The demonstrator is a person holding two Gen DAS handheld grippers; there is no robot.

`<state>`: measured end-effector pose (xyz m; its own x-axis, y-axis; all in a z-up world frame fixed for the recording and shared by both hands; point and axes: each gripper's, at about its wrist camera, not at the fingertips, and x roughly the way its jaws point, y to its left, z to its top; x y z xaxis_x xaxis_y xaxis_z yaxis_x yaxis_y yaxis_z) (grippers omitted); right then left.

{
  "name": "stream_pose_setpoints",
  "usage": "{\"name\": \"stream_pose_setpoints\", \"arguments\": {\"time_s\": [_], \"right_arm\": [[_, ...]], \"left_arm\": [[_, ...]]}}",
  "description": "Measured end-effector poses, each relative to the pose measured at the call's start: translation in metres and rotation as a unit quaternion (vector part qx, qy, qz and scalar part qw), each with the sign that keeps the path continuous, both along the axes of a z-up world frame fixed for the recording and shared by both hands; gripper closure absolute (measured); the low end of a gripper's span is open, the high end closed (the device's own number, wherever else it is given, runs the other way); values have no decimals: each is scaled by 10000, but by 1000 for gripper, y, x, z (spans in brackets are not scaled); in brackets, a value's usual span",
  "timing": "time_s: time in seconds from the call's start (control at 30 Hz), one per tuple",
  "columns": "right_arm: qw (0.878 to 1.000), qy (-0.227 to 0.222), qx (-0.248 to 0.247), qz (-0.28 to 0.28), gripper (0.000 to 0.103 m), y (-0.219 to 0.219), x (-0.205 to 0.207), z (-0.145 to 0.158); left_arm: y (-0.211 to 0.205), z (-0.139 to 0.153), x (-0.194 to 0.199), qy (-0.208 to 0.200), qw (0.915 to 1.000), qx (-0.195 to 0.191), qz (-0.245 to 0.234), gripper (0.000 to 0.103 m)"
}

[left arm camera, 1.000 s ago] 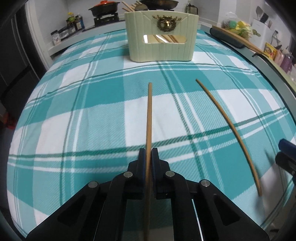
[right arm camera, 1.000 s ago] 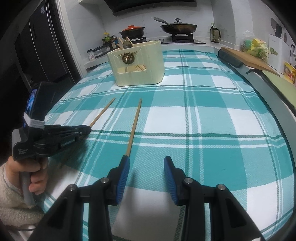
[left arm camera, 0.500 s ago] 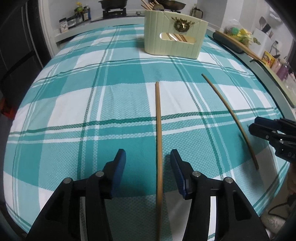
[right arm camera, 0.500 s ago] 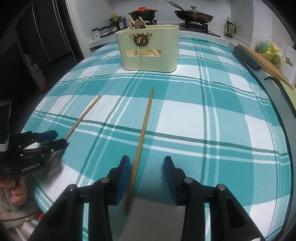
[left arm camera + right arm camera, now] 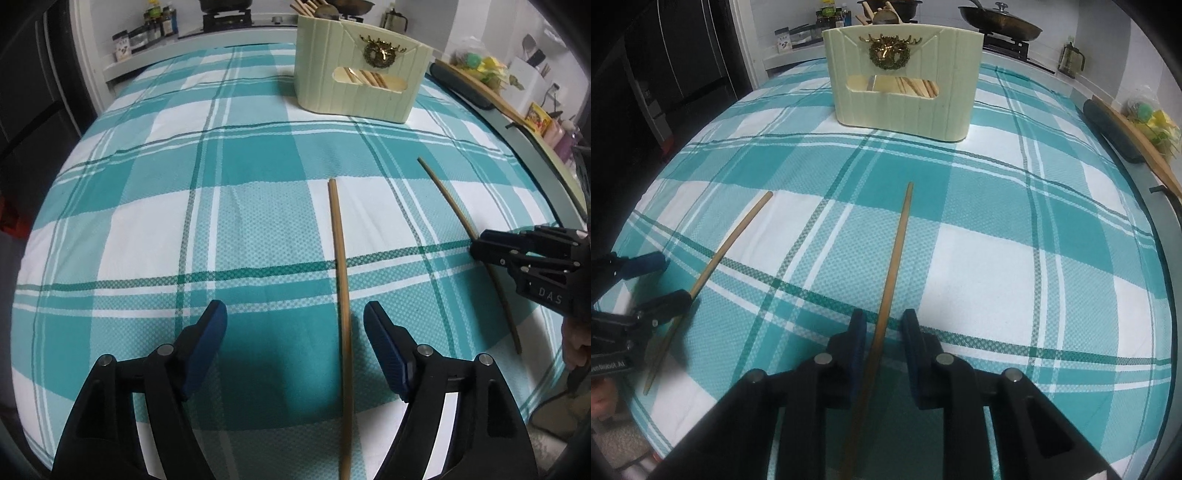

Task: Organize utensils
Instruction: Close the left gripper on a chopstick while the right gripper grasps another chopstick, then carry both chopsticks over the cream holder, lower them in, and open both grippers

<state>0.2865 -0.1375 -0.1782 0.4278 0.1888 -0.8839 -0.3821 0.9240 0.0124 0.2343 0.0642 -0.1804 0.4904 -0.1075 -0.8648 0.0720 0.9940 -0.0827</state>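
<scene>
Straddling the right chopstick (image 5: 892, 266) near the counter's front edge, the right gripper (image 5: 882, 328) has its jaws narrowed but not touching it; the next move, I judge, is closing and carrying it to the cream holder (image 5: 905, 77) at the back. The left gripper (image 5: 295, 332) is spread wide over the left chopstick (image 5: 341, 288), which lies flat on the cloth.

I count two loose chopsticks, one (image 5: 341, 295) and another (image 5: 467, 236), lying on the one plaid tablecloth (image 5: 147, 229) in front of a single cream utensil holder (image 5: 360, 86), behind which one frying pan (image 5: 999, 24) sits.
</scene>
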Motion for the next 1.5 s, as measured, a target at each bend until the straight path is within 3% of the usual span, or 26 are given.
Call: {"name": "stream_pose_setpoints", "arguments": {"time_s": [0.13, 0.27, 0.37, 0.53, 0.63, 0.7, 0.87, 1.0, 1.23, 1.5], "right_arm": [[9988, 437, 11, 211, 77, -1, 5, 2], [9970, 719, -26, 292, 77, -1, 20, 2], [9963, 776, -74, 357, 77, 3, 36, 1], [9964, 771, -77, 347, 78, 17, 73, 0], [9969, 739, -87, 265, 81, 26, 95, -1], [9973, 656, -222, 224, 94, 31, 105, -2], [9977, 668, 36, 52, 98, 25, 112, 0], [9976, 371, 582, -90, 98, 9, 98, 19], [9921, -563, 1103, -183, 98, -10, 54, 80], [9801, -1427, 1373, -148, 98, -31, 0, 137]], "left_arm": [[-1, 4, 19, 163, 9995, -84, -264, 25], [-14, -1, 39, 250, 9982, 197, -505, 33], [-24, -6, 54, 374, 9963, 323, -708, 42], [-37, -7, 77, 454, 9937, 505, -895, 46], [-40, -6, 90, 481, 9931, 483, -951, 64], [-41, -5, 95, 442, 9935, 443, -946, 96], [-34, 2, 96, 278, 9966, 298, -710, 99], [-21, 27, 85, -96, 9987, 81, -496, 99], [-9, 89, 49, -960, 9949, -117, -295, 99], [1, 133, 12, -1520, 9873, -427, -151, 99]]}}
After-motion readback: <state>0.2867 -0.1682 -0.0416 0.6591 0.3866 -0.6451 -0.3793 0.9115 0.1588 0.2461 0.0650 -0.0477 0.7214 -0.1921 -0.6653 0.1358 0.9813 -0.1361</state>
